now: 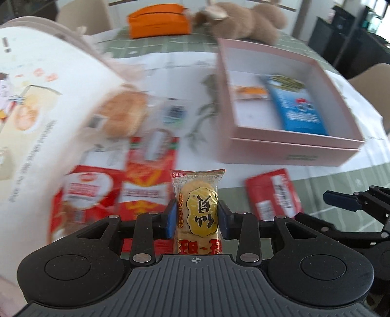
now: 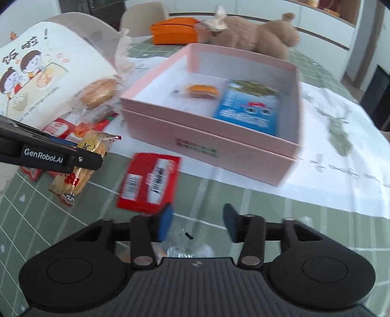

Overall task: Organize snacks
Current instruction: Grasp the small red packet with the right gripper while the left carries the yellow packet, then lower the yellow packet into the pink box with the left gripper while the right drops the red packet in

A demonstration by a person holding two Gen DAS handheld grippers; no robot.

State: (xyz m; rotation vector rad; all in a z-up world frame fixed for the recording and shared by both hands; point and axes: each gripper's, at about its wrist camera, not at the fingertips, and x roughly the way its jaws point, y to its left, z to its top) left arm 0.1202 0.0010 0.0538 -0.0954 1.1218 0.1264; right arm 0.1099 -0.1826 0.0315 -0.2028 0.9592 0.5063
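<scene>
My left gripper (image 1: 197, 219) is shut on a yellow rice cracker packet (image 1: 198, 209) and holds it above the table; both also show at the left of the right wrist view, the gripper (image 2: 85, 156) and the packet (image 2: 80, 165). An open pink box (image 1: 287, 148) holds a blue snack packet (image 1: 295, 104) and a small orange snack (image 1: 251, 92); the box (image 2: 219, 146) lies ahead in the right wrist view. My right gripper (image 2: 198, 222) is open over a clear wrapper (image 2: 187, 246), near a red packet (image 2: 150, 180).
Several red packets (image 1: 146, 185) and a wrapped bun (image 1: 124, 109) lie left of the box. A large white snack bag (image 1: 36, 97) stands at the left. An orange pouch (image 1: 158, 20) and a brown plush toy (image 1: 246, 19) lie at the back.
</scene>
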